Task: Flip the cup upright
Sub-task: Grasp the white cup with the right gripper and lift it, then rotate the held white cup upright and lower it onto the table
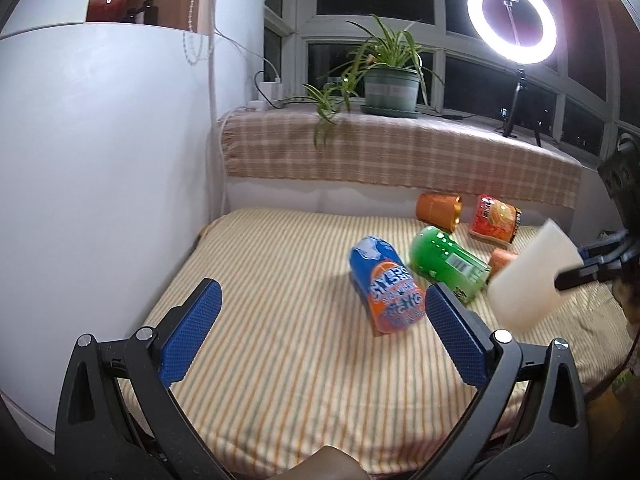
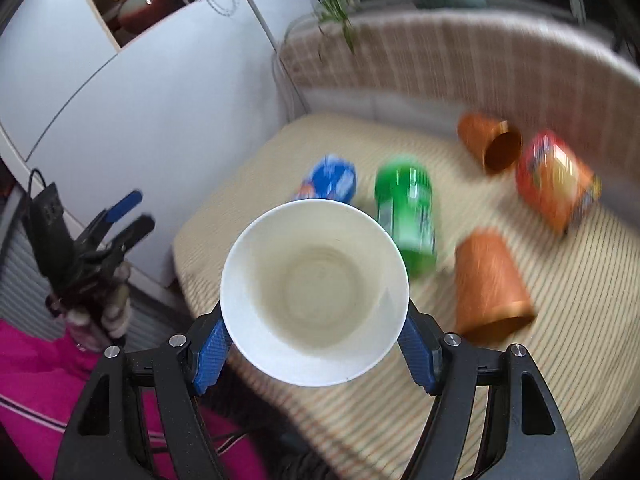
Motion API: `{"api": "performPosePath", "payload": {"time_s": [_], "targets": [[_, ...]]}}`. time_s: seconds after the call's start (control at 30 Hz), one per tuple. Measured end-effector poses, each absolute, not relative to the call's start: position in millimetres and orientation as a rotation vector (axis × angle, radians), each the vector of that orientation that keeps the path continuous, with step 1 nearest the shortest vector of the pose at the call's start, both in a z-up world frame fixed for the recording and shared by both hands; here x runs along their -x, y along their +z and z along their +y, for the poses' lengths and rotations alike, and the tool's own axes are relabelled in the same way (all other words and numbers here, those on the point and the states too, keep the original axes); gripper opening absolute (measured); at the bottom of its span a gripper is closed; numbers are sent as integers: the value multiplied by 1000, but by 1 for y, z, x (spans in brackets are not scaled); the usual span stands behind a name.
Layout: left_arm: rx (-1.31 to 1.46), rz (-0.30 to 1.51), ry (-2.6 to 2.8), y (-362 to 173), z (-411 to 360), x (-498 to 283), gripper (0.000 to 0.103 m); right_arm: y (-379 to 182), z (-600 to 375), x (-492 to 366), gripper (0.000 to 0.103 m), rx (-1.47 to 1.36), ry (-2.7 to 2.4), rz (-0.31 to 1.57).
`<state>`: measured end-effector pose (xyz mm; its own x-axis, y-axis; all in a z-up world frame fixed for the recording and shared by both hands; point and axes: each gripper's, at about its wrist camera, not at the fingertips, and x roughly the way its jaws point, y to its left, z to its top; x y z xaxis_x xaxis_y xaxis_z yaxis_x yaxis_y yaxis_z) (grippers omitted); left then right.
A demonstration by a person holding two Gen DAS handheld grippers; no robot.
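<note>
The right gripper grasps a plain white paper cup by its sides, blue ribbed fingers pressed against the wall just below the rim, the cup's open mouth turned toward the wrist camera so that its empty pale interior shows. Seen from the left wrist camera, the same white paper cup hangs in the air at the right edge of the scene, tilted, clear of the striped yellow mattress.

The left gripper hovers low over the near part of the mattress with its blue fingers spread wide apart and nothing between them.

Lying on their sides on the mattress are a blue and orange printed cup and, just beside it, a green printed cup. Farther back lie an orange cup with its mouth facing right and a red and orange printed cup. Another orange paper cup stands mouth down near the green one, partly hidden behind the white cup in the left view.

Behind the bed, a checked cloth covers the window sill, which carries a potted spider plant and a lit ring light on a stand.
</note>
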<state>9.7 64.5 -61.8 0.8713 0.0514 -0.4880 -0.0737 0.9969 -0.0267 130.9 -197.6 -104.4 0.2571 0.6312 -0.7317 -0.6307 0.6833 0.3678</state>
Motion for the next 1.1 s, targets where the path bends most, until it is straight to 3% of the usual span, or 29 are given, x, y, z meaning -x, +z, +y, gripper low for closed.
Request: {"api": "performPosePath", "payload": {"time_s": [0.43,1.1], "targets": [[38,524,41,-62,54,-7,103,-154,-204,-135,74,-125,882,1302],[64,576,-22,-68,51,-20,103,-159,-189,-160,75,-219,758,1162]]}}
